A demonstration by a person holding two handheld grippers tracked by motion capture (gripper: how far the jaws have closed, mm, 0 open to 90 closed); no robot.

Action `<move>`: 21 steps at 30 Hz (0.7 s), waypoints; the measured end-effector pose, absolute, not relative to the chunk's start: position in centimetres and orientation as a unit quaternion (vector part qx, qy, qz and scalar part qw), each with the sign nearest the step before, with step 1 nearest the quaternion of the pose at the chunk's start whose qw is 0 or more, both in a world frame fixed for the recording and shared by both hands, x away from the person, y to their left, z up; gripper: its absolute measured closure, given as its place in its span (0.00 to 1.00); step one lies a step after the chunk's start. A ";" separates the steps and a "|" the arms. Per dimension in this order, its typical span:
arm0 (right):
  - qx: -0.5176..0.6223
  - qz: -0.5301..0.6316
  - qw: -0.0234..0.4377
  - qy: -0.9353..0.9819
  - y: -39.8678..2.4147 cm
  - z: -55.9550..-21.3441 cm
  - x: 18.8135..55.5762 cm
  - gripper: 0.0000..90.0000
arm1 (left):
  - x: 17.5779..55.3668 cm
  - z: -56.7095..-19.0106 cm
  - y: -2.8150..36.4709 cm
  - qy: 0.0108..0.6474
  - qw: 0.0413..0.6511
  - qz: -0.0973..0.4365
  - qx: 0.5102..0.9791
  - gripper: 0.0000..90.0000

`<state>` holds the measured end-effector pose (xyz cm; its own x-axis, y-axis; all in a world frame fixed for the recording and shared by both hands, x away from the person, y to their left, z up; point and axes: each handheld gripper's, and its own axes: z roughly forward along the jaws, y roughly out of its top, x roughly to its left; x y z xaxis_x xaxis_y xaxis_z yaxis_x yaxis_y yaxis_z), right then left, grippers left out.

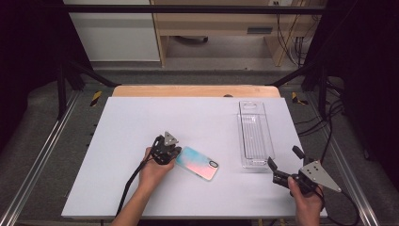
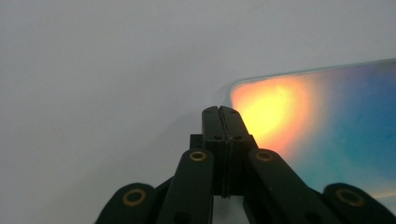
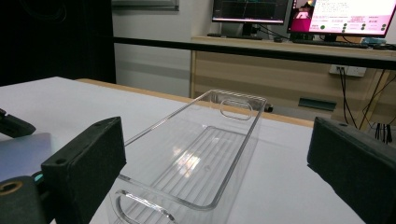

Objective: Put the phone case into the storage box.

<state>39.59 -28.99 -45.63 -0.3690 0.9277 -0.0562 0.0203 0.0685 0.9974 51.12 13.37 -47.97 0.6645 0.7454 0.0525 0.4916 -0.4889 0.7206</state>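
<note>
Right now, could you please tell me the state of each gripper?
Left gripper: shut, empty, tips at the phone case corner.
Right gripper: open, empty, facing the clear tray.

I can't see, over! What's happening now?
Left gripper shut, tips at pink-blue iridescent phone case. Right gripper open, empty, facing clear plastic bin. Nothing between.

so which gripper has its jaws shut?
The left gripper, at the phone case's corner: jaws pressed together. The right gripper stands wide open.
</note>
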 end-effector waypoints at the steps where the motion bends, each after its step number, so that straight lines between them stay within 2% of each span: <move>1: 0.388 0.561 0.405 0.609 -29.0 -45.6 39.6 0.05 | 51.0 -48.0 13.1 0.364 0.349 0.181 0.845 1.00; 14: 0.386 0.561 0.403 0.611 -28.8 -45.6 39.6 0.05 | 50.2 -48.0 11.4 0.344 0.351 0.183 0.851 1.00; 21: 0.388 0.566 0.393 0.612 -28.8 -45.3 39.4 0.04 | 49.2 -46.9 12.7 0.356 0.377 0.225 0.825 1.00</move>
